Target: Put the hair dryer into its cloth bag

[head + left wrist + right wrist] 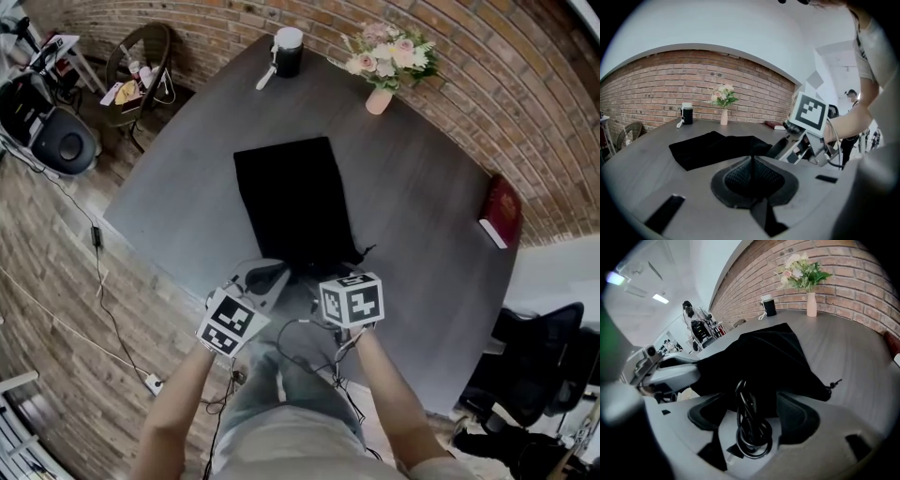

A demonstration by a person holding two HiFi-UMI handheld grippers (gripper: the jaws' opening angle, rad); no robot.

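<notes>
Cloth bag (286, 197), coiled cord (751, 439) (black) between right gripper's (753, 406) parted jaws

**Brick-walled room with a grey table**

A red brick wall (469, 66) is running along the top and right of the head view. A dark grey table (422, 178) is filling the centre, standing on a wood-plank floor (56, 309). A wicker chair (141, 61) is sitting at upper left and a black office chair (539, 361) at lower right. Ceiling lights (661, 298) are glowing at upper left of the right gripper view.
</notes>
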